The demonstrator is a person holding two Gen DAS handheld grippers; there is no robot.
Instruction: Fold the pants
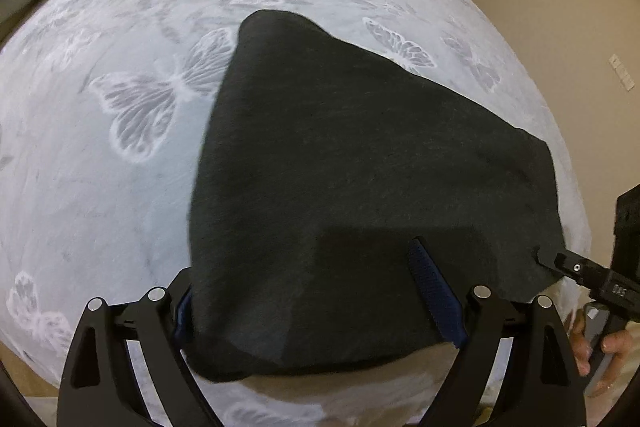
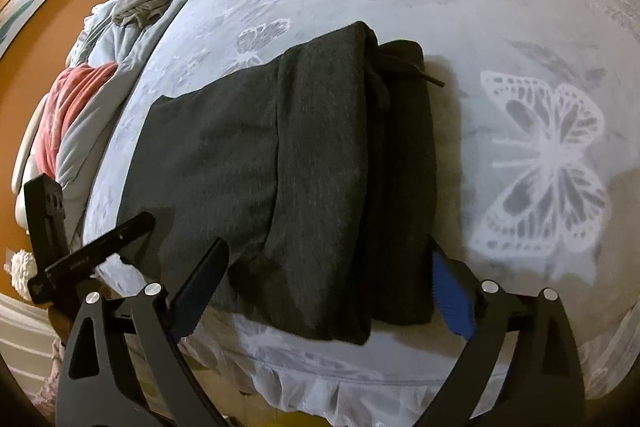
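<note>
My 2 cameras are both looking steeply down, close over the bed (image 1: pixel 120 187). My left one is facing along the dark pants (image 1: pixel 340 167) toward a beige wall; my right one is viewing those pants (image 2: pixel 260 167) from the bed's edge, facing an orange wall. Both are sharing the pants, the butterfly blanket and each other's tool: right tool (image 1: pixel 538 255), left tool (image 2: pixel 136 225).

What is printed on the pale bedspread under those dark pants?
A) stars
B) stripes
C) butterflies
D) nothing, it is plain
C: white-outlined butterflies spread across the pale bedspread on either side of the dark pants, and both wrist views show them.
</note>
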